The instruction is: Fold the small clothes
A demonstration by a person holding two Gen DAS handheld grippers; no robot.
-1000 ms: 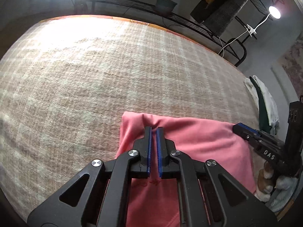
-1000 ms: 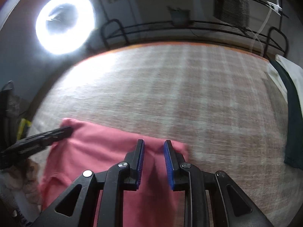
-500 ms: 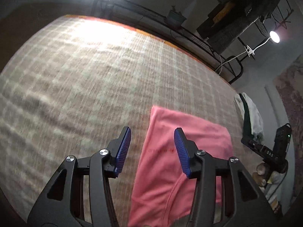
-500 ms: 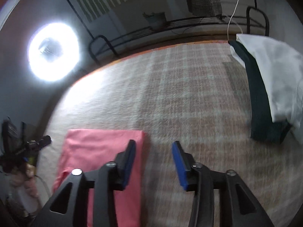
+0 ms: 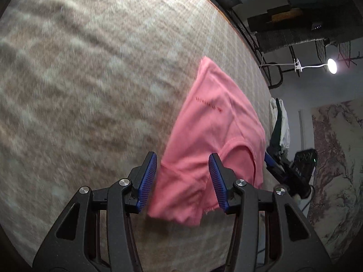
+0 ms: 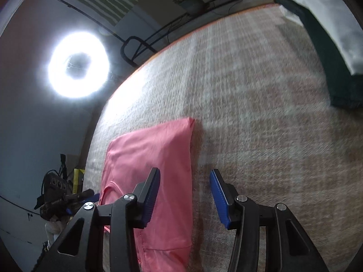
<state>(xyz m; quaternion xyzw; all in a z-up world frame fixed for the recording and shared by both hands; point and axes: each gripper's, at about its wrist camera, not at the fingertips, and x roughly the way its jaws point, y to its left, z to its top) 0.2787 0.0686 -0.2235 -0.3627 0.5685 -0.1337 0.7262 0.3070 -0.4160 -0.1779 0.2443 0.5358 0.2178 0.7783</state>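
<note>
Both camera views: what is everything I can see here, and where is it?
Shirt: 1, pink, folded flat on the blanket.
Blanket: 1, beige plaid, covers the surface.
Folded clothes: 1 pile, dark green and white, far right edge.
Ring light: 1, white, lit, behind at left.
Lamp: 1, small, white, lit, behind at right.
Potted plant: 1, dark, on the rail behind.
Left gripper: black, blue pads, open over the shirt's near end.
Right gripper: black, blue pads, open over the shirt's right edge.

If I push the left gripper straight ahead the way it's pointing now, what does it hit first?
Most likely the pink garment: the open left gripper has it lying between and just beyond its fingers, on the plaid blanket. Height above the cloth is unclear.
</note>
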